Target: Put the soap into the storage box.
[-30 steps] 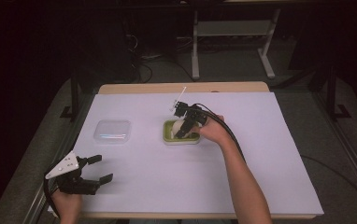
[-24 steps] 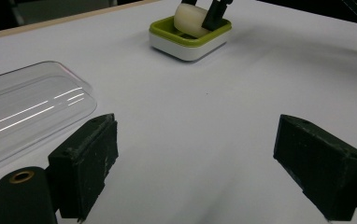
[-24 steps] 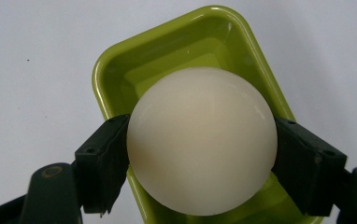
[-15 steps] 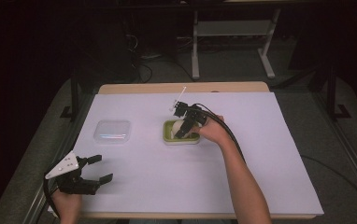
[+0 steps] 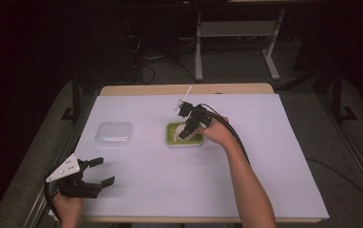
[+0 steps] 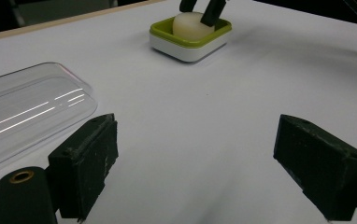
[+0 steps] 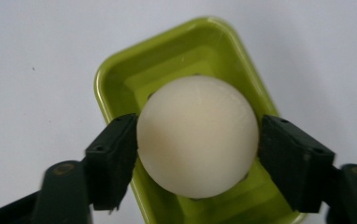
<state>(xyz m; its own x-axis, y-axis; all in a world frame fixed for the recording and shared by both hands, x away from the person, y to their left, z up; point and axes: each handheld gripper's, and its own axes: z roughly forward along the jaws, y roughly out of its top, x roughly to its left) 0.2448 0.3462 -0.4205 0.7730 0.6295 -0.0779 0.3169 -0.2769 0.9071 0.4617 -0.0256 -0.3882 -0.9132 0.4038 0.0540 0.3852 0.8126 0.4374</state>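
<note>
Right gripper [image 7: 197,154] just closed onto white ball [image 7: 197,142] inside green tray [image 7: 116,74]; left gripper [image 6: 197,168] wide, well apart from tray

A smooth, cream-white round ball [image 7: 197,135] sits in a shallow lime-green rectangular dish with a white base [image 5: 172,138] — rising well above the dish's rim. The dish stands flat on the white table cover, near the middle of the table. The ball is matte and whole — unmarked on its visible side.
</note>
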